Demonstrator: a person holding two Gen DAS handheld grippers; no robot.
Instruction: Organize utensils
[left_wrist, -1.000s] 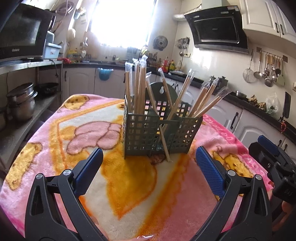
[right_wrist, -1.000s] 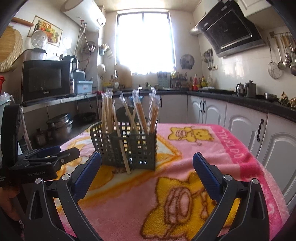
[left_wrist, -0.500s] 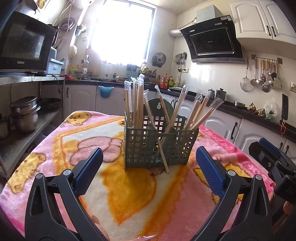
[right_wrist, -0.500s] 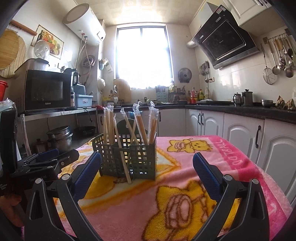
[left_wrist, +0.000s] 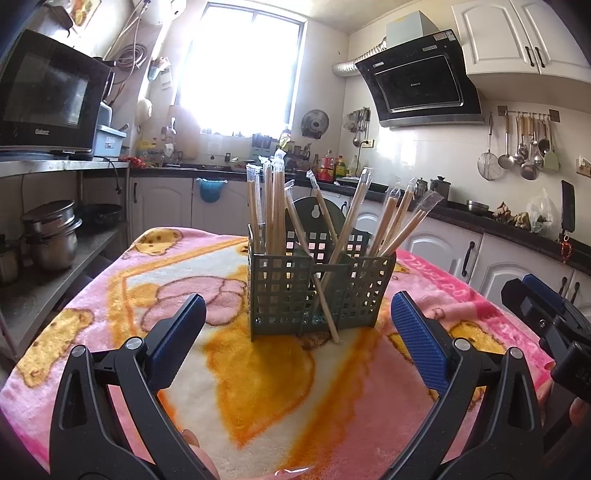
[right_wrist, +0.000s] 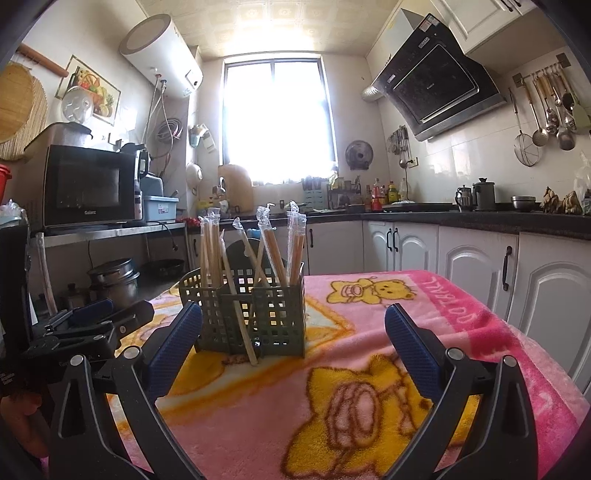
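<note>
Both cameras sit more level than a second ago, showing more wall and ceiling, while the green holder (left_wrist: 317, 291) hasn't budged from the middle of the pink blanket (left_wrist: 110, 295). Left gripper (left_wrist: 295, 350) and right gripper (right_wrist: 291, 347) hang wide open, holding nothing. One chopstick (left_wrist: 321, 295) leans outside the holder, tip on the blanket. Looks light, stiff and thin, probably slick if wrapped, so I'd pinch it mid-shaft where it's clear of the grid.
</note>
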